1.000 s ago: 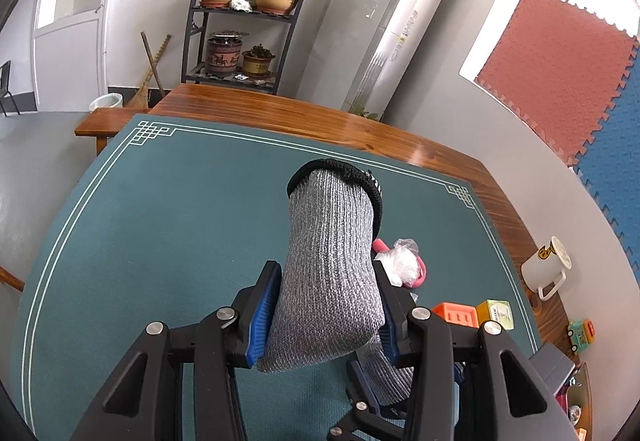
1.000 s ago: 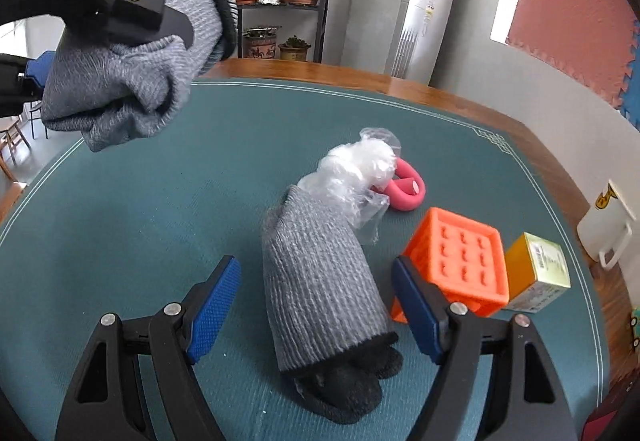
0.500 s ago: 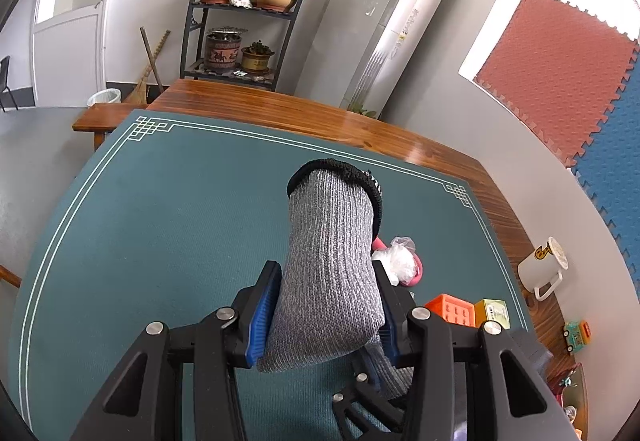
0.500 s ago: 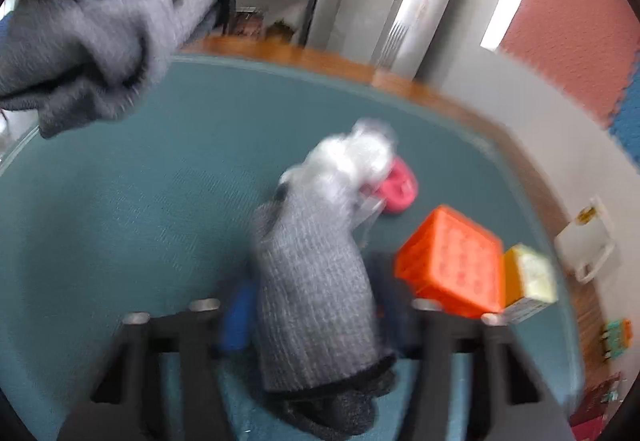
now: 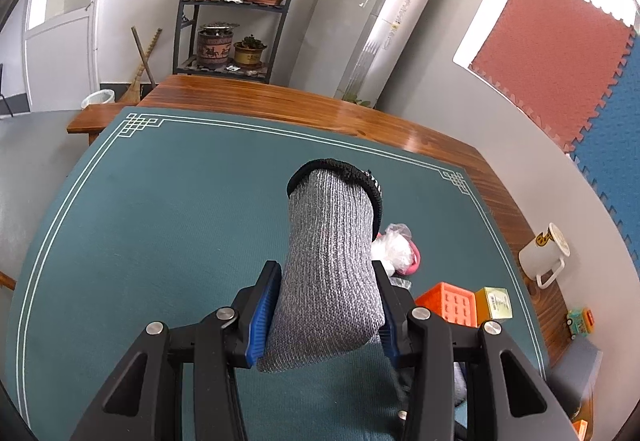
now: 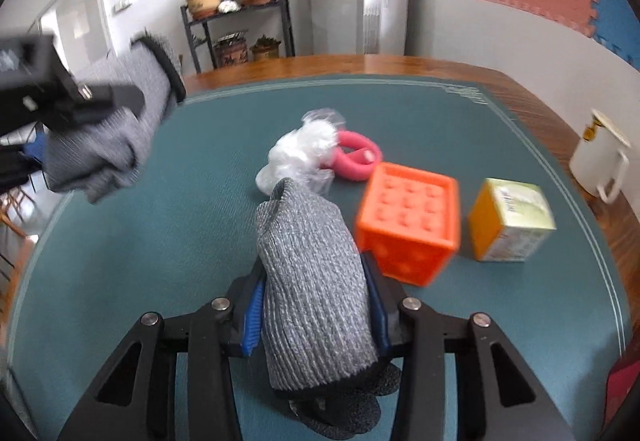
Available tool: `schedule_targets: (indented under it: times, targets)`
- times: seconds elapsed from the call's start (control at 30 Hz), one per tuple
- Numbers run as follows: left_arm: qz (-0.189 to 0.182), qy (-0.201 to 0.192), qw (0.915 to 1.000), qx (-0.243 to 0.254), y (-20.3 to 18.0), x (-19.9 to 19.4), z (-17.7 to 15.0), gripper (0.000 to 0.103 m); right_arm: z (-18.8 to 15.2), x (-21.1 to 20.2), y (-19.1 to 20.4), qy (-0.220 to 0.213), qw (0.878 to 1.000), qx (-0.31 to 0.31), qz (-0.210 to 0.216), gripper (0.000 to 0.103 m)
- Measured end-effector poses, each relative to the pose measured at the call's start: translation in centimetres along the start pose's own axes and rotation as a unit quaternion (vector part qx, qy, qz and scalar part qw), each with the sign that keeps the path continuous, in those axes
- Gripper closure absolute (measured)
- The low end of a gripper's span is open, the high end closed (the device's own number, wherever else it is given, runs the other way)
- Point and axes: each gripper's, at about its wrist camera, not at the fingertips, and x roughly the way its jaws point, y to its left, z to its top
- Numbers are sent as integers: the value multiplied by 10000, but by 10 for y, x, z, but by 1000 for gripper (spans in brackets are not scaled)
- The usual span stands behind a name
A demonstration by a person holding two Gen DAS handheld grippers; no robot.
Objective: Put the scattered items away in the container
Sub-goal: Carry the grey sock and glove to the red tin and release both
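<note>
A grey knit glove [image 5: 332, 241] with a black cuff stands up between the blue pads of my left gripper [image 5: 325, 273], which is shut on it above the green mat [image 5: 160, 241]. In the right wrist view that same glove [image 6: 120, 121] hangs at the upper left. A second grey glove [image 6: 304, 225], dark fingers toward the camera, sits between the fingers of my right gripper [image 6: 312, 273]. Its jaws are closing and the pads press on the glove's sides. No container is clearly in view.
Just past the second glove lie a crumpled clear plastic bag [image 6: 304, 149] and a pink ring [image 6: 356, 157]. An orange cube [image 6: 408, 217] and a yellow-green box [image 6: 512, 221] sit to the right. A white mug [image 6: 600, 157] stands on the wooden table edge.
The right gripper's jaws, wide apart around the second glove a second ago, have shut onto it and the view has rolled. The left gripper still holds its glove, hardly moved.
</note>
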Motion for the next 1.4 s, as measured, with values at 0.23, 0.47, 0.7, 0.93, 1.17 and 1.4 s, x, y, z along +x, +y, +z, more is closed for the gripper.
schedule_targets:
  times: [0.23,0.47,0.7,0.93,1.17,1.4]
  targets:
    - [-89,-41,9996,273,-19,-6,-9,57,-10,-64,-46,-497,9969,598,-107,56]
    - [-176,-73,9981,592,-41,-12,-18,57,-39,-150,-126,-958,9830,1324,-832,56]
    - [-209,-79,9957,899,-61,-17,-31,57,-94,-225,-205,-1168,9555,2113,-1693,56]
    - [-310,-36,9915,1262,-90,-24,-52,57,-151,-280,-260,-1261,9290,2706,-2186,56]
    - [-697,141,9835,1666,-131,-37,-78,57,-171,-303,-285,-1435,9164,2956,-2287,56]
    - [-1195,347,9689,2137,-194,-50,-111,57,-183,-299,-292,-1570,9175,3041,-2028,56]
